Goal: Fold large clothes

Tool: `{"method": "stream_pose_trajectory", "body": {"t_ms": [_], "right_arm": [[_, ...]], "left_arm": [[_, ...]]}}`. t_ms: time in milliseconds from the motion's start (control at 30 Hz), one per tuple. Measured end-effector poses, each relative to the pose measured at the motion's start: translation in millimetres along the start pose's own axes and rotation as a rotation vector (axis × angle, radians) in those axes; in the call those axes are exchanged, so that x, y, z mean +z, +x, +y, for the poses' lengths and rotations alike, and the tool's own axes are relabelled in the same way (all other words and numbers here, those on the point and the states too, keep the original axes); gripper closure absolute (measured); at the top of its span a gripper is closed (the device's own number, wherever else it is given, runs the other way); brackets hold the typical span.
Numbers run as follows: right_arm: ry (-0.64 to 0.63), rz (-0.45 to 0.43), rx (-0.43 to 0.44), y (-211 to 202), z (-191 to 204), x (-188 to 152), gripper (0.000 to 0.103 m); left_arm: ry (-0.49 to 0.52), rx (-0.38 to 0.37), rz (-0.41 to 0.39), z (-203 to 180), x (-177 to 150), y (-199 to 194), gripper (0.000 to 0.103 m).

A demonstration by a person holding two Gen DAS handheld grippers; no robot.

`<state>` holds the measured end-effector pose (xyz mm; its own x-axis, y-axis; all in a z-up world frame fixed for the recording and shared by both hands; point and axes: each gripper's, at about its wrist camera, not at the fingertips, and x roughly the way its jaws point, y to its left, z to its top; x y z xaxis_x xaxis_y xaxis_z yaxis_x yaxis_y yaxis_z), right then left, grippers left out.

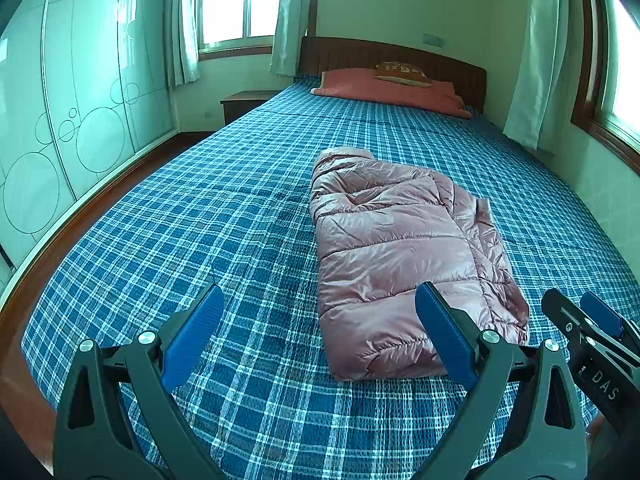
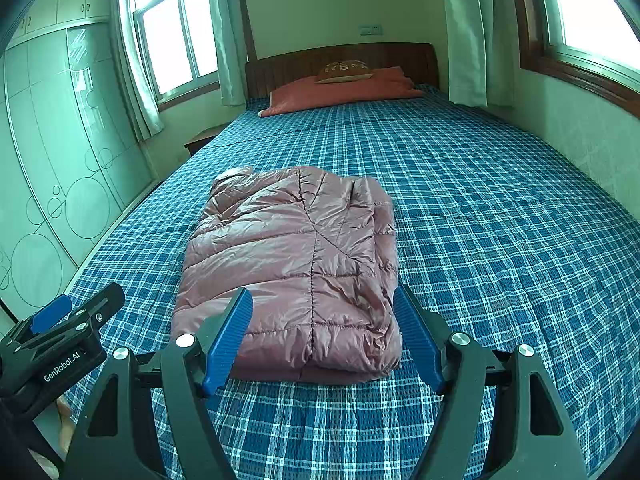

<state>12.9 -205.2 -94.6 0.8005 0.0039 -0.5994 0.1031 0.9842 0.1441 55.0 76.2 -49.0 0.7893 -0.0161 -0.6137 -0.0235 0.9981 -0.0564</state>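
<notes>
Folded jacket (seemingly untouched) before right claw.

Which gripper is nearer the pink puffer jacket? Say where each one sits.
Right. The right gripper hovers at the pink puffer jacket's near edge, open; the left gripper hangs beside it over the bedspread, open.

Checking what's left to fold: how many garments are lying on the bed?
1. A pink puffer jacket, already folded into a bundle, lies on the blue plaid bedspread near the foot. Only bedding sits at the headboard end; nothing else shows, though the fold could hide something.
</notes>
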Motion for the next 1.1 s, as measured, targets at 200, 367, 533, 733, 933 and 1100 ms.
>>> {"method": "stream_pose_trajectory", "body": {"t_ms": [200,367,533,733,933,1100], "right_arm": [[-0.001,0.001,0.000,0.0,0.5,-0.7,0.031],[-0.001,0.002,0.000,-0.1,-0.4,-1.5,0.031],[0.000,0.002,0.001,-0.1,-0.4,-1.7,0.031],[0.000,-0.006,0.002,-1.9,-1.6,-2.1,0.031],[-0.002,-0.008,0.002,-2.8,-1.6,-1.7,0.031],[-0.003,-0.012,0.002,-4.4,-1.4,-1.5,0.031]], "left_arm": [[0.002,-0.001,-0.001,-0.2,-0.2,0.3,0.007],[0.001,-0.001,0.000,-0.7,0.1,0.3,0.007],[0.000,-0.001,0.003,-0.9,-0.1,0.5,0.007],[0.001,-0.001,0.000,-1.4,0.6,-1.2,0.007],[0.007,-0.002,-0.001,-0.8,1.9,-2.5,0.007],[0.006,-0.004,-0.009,-1.1,2.1,-6.0,0.007]]}}
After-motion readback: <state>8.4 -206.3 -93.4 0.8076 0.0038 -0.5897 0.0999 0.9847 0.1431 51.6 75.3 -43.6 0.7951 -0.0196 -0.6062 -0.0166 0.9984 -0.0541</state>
